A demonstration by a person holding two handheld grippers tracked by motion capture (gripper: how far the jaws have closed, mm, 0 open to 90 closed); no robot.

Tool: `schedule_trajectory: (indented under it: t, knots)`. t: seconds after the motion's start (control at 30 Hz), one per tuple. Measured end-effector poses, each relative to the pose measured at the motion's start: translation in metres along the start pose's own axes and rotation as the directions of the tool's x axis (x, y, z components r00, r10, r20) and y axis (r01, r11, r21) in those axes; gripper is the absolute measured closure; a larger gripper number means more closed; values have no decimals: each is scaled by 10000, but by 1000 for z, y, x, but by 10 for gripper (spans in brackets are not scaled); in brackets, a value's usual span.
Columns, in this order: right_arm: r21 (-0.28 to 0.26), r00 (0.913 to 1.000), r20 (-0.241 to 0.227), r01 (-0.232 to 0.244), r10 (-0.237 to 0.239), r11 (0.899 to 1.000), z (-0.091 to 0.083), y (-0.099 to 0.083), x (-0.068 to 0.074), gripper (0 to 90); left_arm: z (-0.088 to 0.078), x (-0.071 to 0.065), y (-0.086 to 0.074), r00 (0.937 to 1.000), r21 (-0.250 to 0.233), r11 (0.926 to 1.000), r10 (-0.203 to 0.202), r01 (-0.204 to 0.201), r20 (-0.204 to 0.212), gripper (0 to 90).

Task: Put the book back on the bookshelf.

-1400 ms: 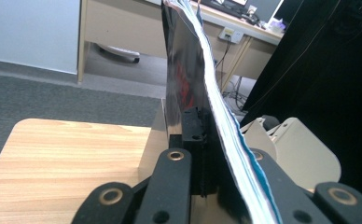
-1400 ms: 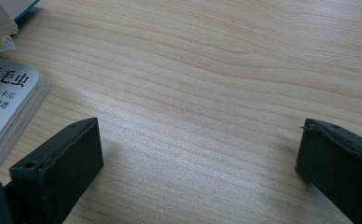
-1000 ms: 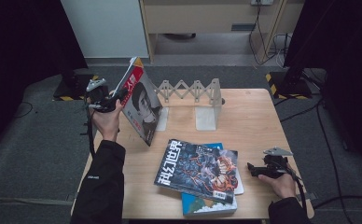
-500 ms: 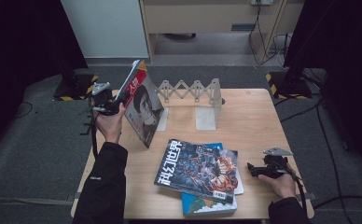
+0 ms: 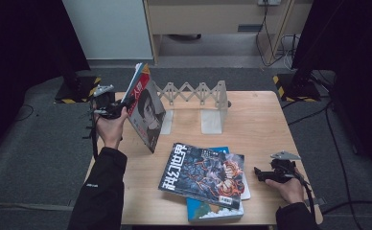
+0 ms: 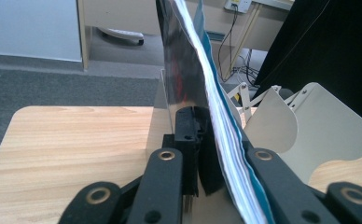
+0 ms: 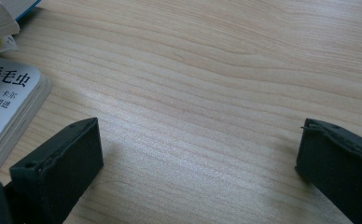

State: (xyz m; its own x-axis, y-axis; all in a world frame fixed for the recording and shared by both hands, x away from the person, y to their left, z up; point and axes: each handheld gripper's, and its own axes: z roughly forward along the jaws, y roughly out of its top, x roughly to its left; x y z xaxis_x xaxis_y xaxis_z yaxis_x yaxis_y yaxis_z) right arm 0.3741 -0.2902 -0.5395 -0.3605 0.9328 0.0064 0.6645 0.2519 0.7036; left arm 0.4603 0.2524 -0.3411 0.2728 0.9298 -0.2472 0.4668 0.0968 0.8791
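Observation:
I hold a magazine (image 5: 145, 112) with a portrait on its cover upright on its lower edge at the table's left side. My left gripper (image 5: 119, 109) grips its spine edge from the left. In the left gripper view the magazine (image 6: 193, 70) stands between the black jaws, whose pads still touch it; the left gripper (image 6: 207, 140) has just been opening slightly. My right gripper (image 5: 260, 173) rests low at the table's front right, open. In the right gripper view the right gripper (image 7: 198, 154) has bare wood between its jaws.
A white expanding book rack (image 5: 193, 91) with upright end panels (image 5: 212, 120) stands at the back middle of the wooden table (image 5: 265, 124), just right of the magazine. A stack of books (image 5: 205, 175) lies flat at the front middle, its edge (image 7: 11, 107) beside the right gripper.

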Motion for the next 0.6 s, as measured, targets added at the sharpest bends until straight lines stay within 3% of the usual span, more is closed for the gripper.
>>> schedule_trajectory:
  t: [0.23, 0.37, 0.57, 0.6]
  knots:
    - [15, 10000, -11, -4, 4, 10000, 0, 0, 0, 4, 11, -3, 11, 9996, 493, 9987, 166, -155, -217, 765]
    - [12, 10000, -3, -21, 21, 10000, 0, 0, 0, 4, 15, -4, 13, 9990, 659, 9978, 42, -13, -439, 839]
    - [20, 10000, -12, 4, -4, 10000, 0, 0, 0, 4, 17, -14, 14, 9942, 486, 9974, 578, -535, -905, 860]
    - [-6, 10000, 4, -25, 25, 10000, 0, 0, 0, 4, 21, -18, 16, 9883, 453, 9957, 858, -807, -1261, 861]
